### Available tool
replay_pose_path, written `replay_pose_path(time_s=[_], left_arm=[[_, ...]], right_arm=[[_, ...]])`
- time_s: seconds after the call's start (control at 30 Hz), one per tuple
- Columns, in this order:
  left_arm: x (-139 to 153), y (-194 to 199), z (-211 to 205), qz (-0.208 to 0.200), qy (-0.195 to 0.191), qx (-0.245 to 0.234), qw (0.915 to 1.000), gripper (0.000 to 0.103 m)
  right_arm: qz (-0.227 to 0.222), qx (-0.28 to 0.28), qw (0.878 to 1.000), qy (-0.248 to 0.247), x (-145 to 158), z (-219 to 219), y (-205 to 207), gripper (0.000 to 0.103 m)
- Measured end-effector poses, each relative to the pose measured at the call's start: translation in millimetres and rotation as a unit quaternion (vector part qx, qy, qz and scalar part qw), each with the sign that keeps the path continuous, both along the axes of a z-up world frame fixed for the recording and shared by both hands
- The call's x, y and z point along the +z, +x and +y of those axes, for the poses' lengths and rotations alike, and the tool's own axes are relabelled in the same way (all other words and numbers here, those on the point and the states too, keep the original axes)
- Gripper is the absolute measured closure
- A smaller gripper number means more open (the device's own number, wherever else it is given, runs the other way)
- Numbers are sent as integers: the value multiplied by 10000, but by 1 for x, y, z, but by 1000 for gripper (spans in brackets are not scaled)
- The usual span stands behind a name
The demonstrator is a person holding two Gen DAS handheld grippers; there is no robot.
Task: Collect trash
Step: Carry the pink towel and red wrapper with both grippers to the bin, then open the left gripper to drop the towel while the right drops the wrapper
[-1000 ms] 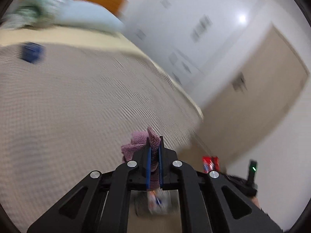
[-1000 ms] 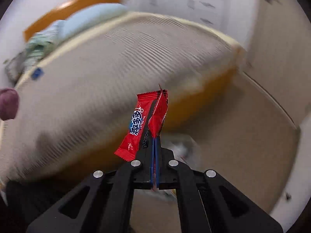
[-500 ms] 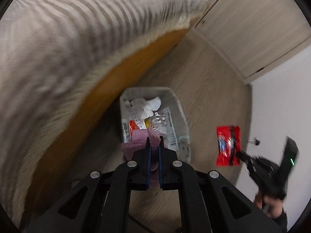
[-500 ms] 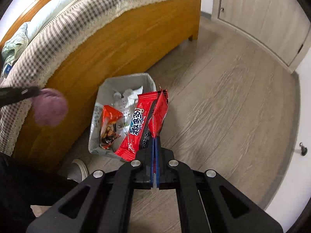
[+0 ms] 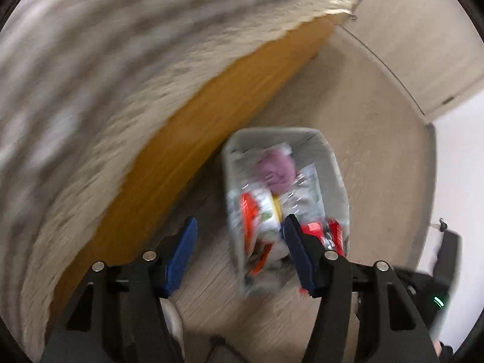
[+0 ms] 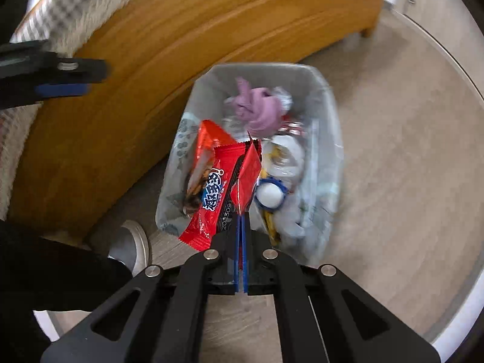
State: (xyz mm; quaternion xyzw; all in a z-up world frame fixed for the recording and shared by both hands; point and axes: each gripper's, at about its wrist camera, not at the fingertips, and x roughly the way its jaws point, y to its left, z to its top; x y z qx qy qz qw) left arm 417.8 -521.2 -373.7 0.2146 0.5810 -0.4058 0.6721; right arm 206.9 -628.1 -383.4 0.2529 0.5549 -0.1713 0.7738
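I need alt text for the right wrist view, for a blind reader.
The right gripper, shut on a red snack wrapper, hangs over a grey trash bin holding a purple cloth and wrappers, beside a wooden bed frame.

Motion-blurred bedspread (image 5: 106, 60), bin (image 5: 332, 163) contents

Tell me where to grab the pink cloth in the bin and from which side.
Grip the upstanding twisted tail at the far end of the pink cloth, coming straight down from above. It lies on top of the trash in the bin, whose walls block side approaches. The open left tongs are free.
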Motion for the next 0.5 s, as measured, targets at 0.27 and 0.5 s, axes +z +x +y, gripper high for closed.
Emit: replay_pose_path(time_s=[0.27, 0.5], left_arm=[[51, 10, 59, -25, -931, 633, 9936, 40], [67, 0, 83, -9, -1161, 526, 9918, 40]], right_arm=[[834, -199, 9962, 131, -81, -16, 46, 43], [591, -720, 9956, 140, -38, -29, 9, 34]])
